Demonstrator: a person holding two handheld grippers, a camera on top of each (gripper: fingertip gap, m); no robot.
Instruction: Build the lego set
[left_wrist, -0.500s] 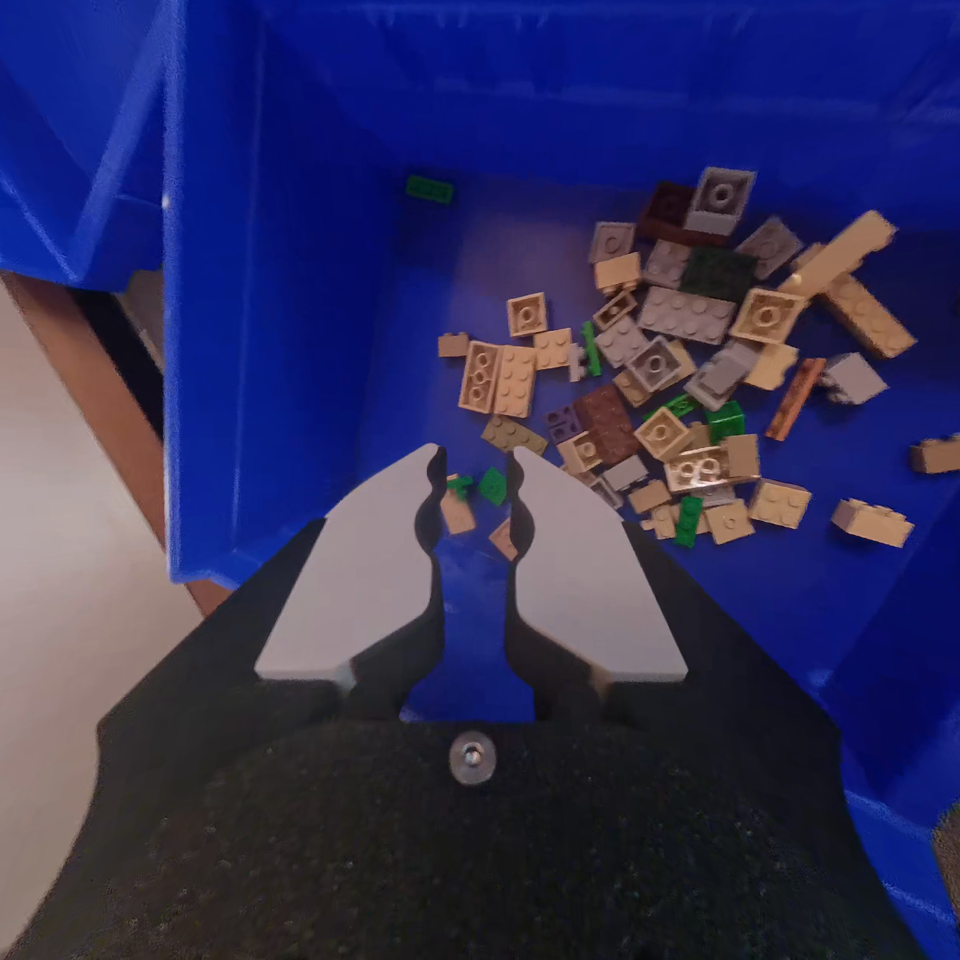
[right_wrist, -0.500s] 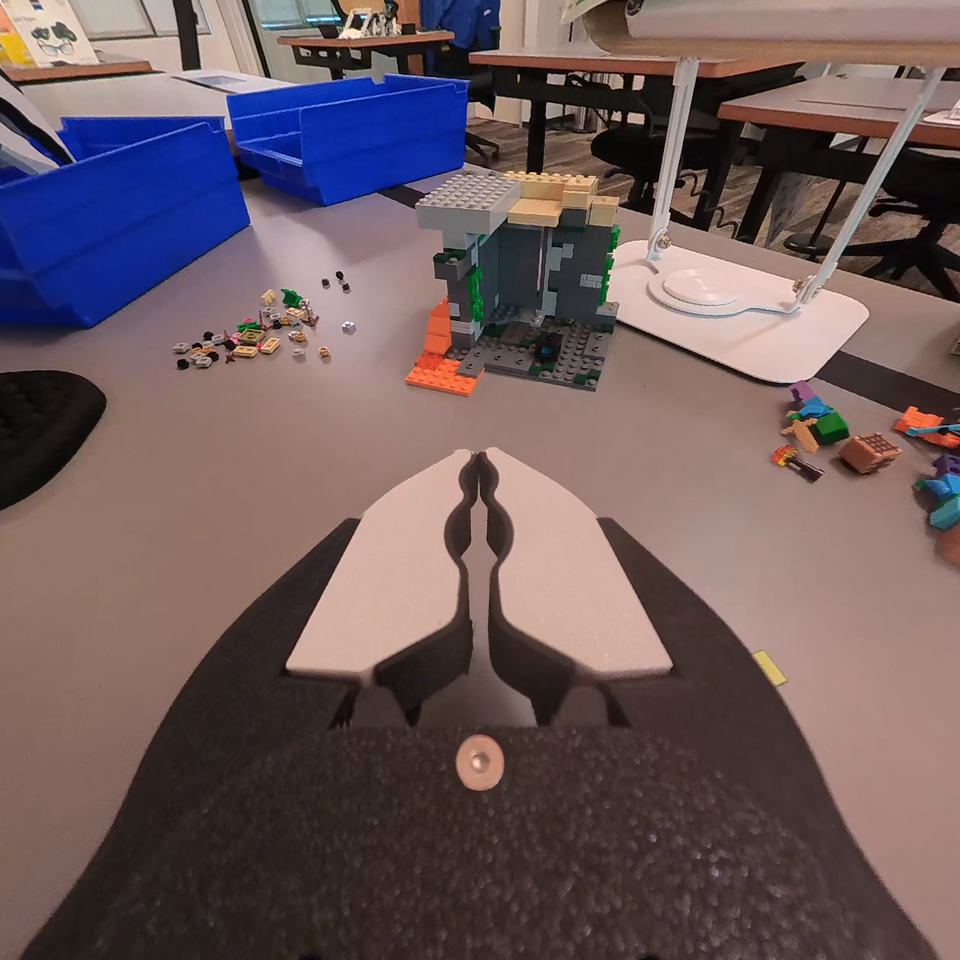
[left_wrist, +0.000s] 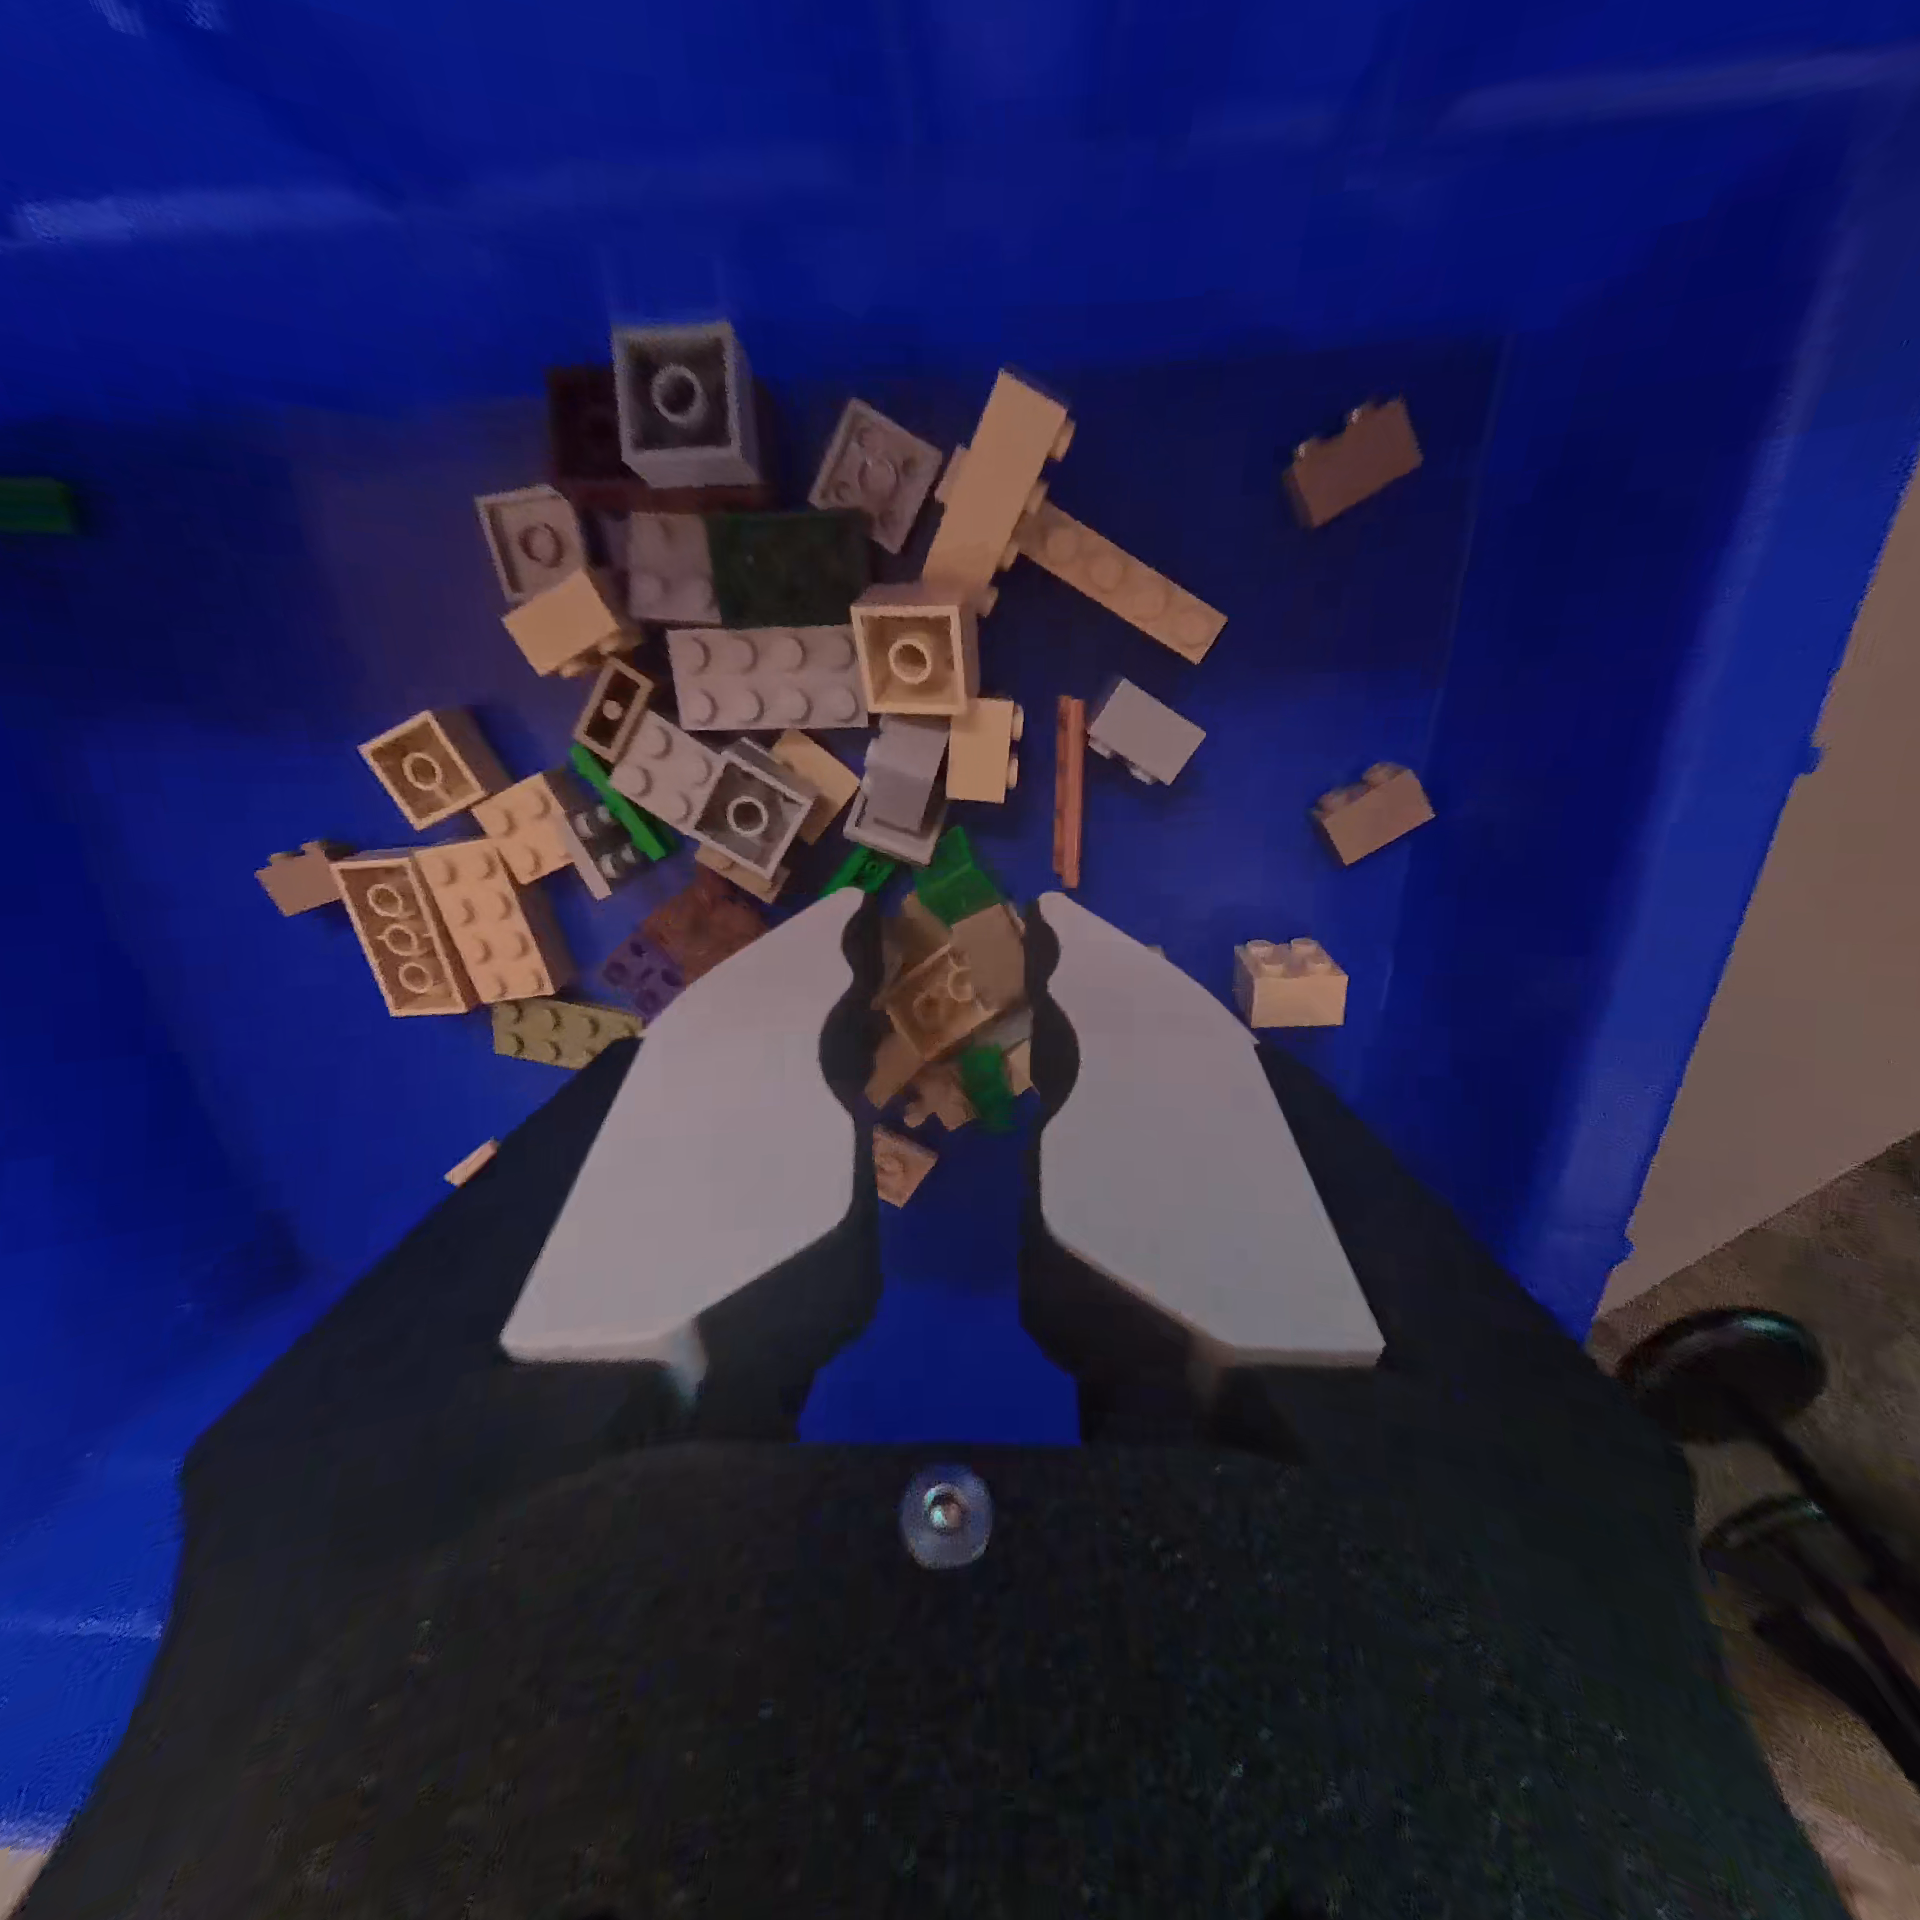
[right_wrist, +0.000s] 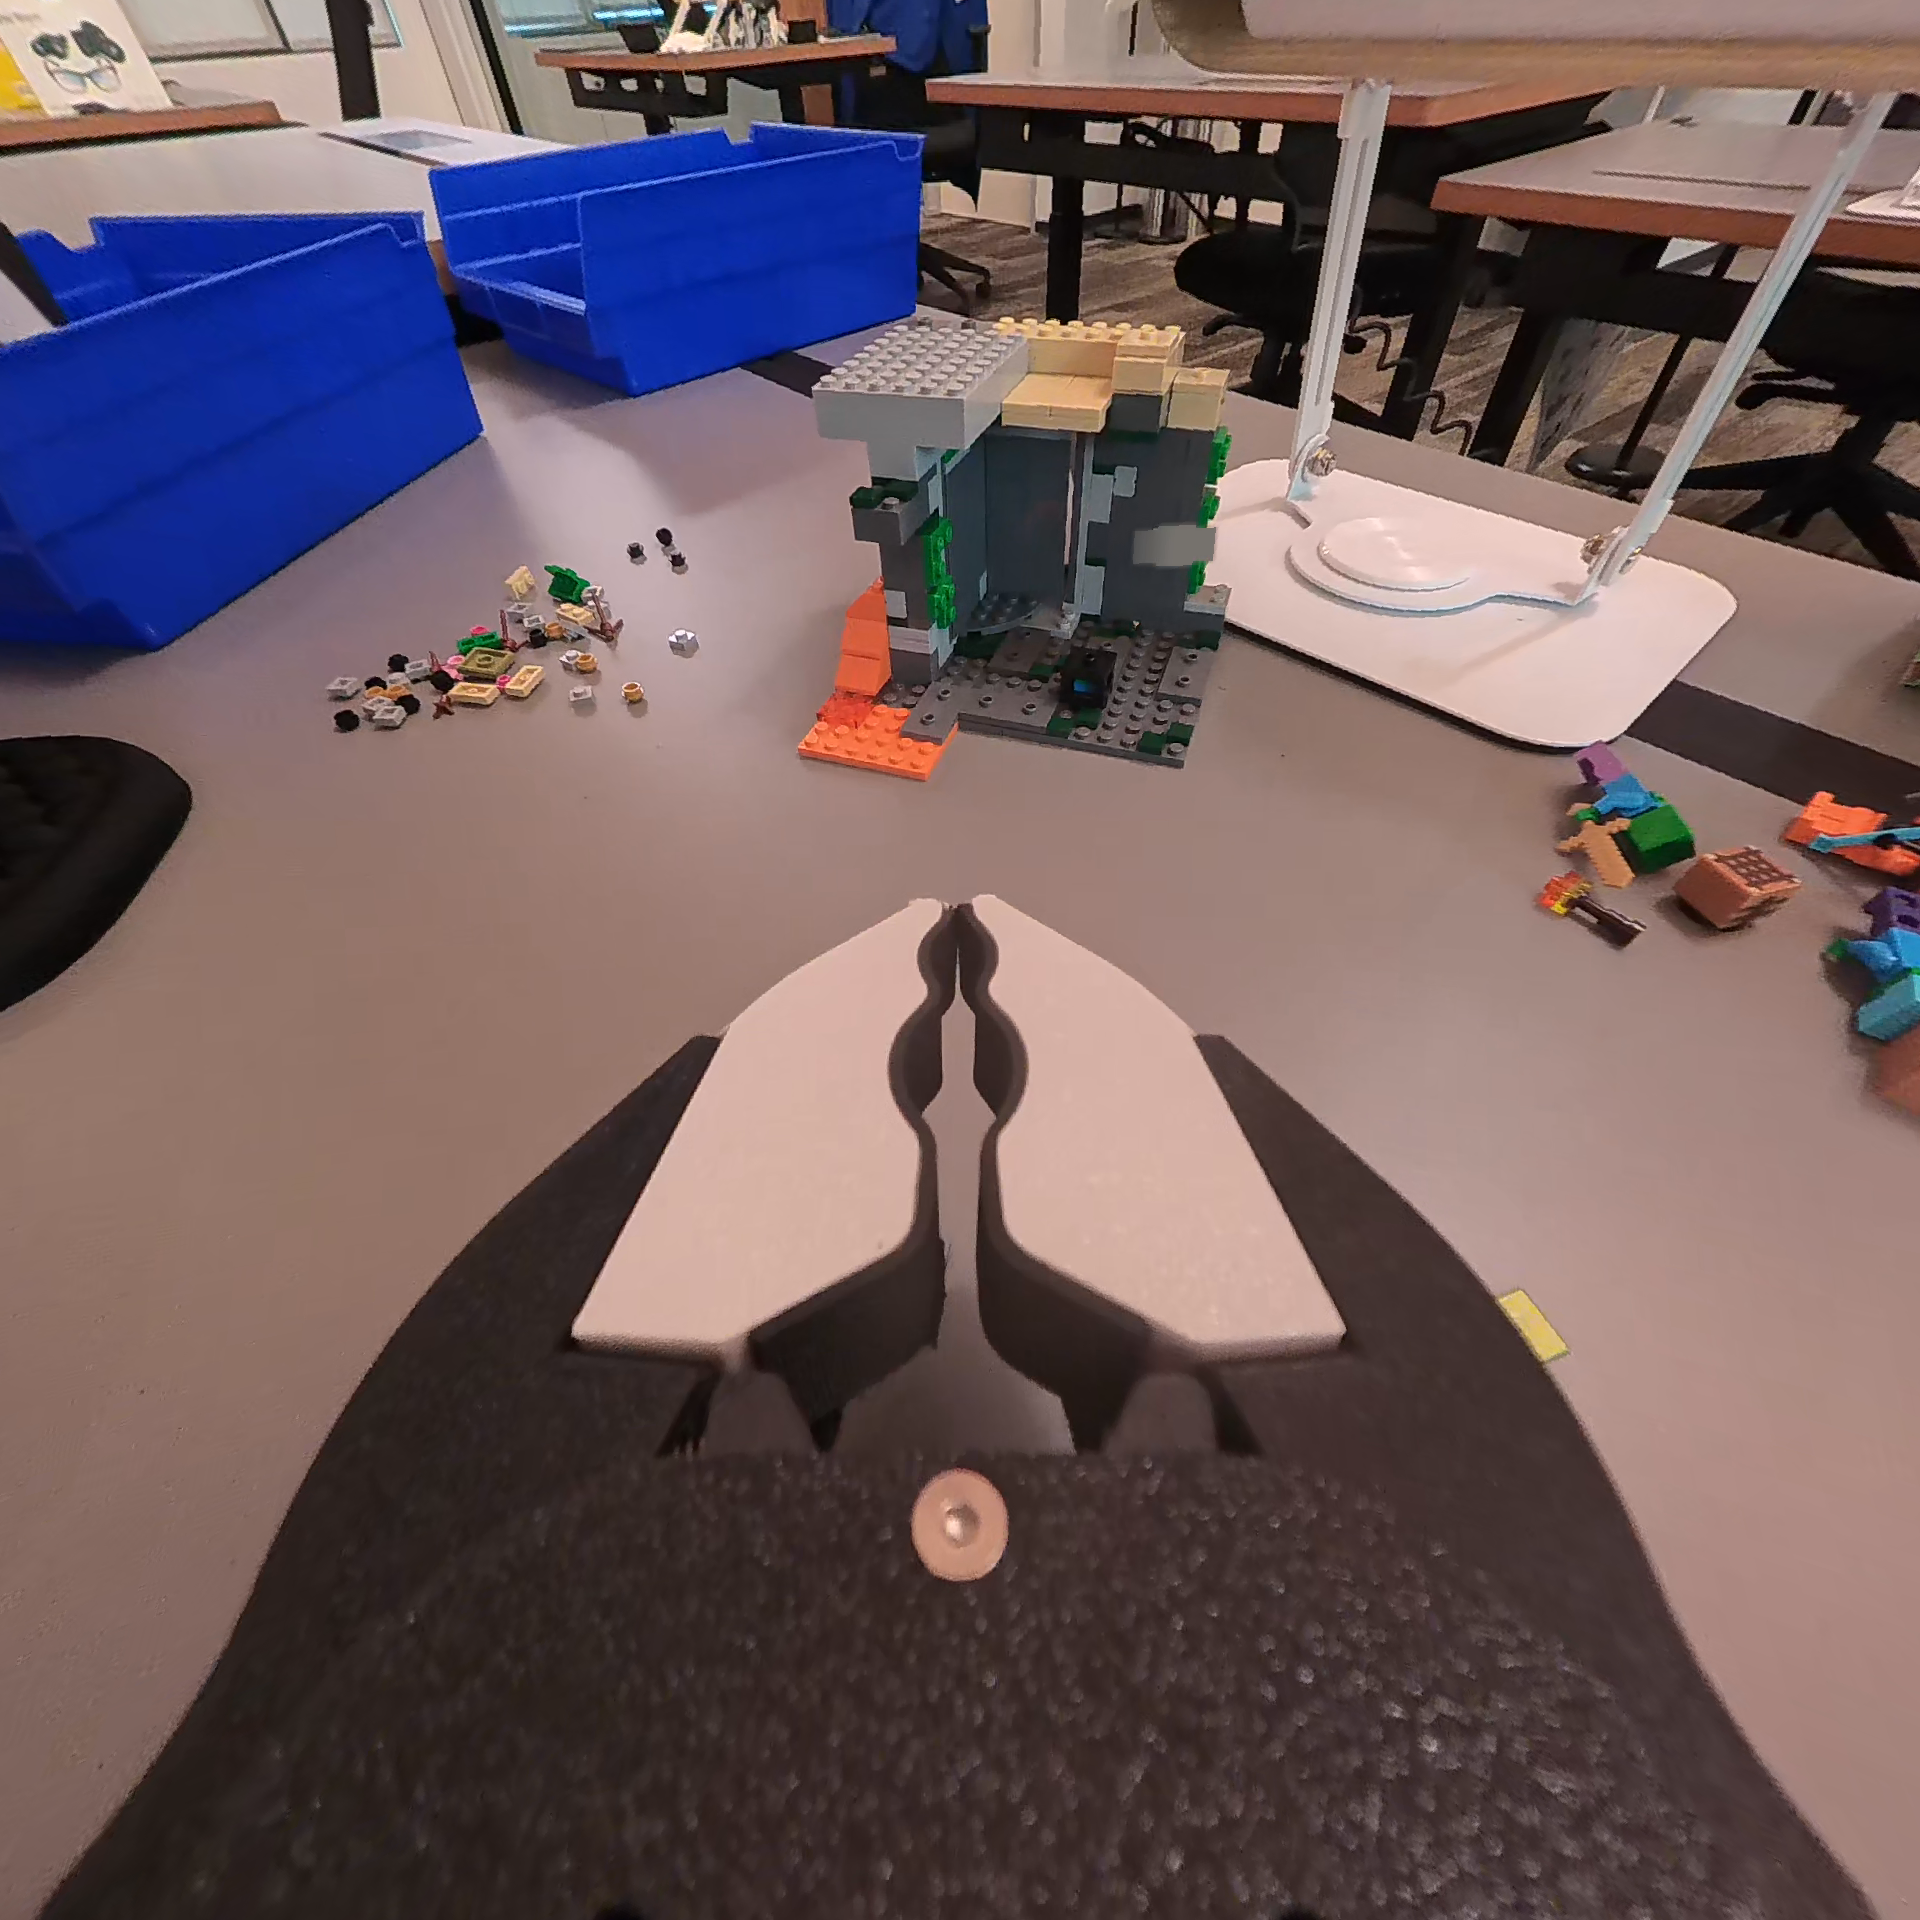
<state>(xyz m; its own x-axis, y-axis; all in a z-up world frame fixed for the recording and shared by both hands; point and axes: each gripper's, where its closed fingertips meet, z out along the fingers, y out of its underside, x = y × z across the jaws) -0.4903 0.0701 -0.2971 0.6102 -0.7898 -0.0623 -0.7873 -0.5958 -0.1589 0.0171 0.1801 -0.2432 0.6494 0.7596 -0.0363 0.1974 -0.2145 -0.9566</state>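
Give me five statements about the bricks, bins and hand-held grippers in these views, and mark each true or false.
1. The left hand-held gripper reaches into a blue plastic bin of loose toy bricks. True.
2. The right hand-held gripper stands wide open. False: its fingertips meet, with nothing between them.
3. The bin's bricks are mostly red and yellow. False: mostly tan and grey, with some green and brown.
4. A grey and tan brick-built model with an orange base plate stands on the grey table. True.
5. The left hand-held gripper's fingers are parted. True; small tan and green bricks show between them.
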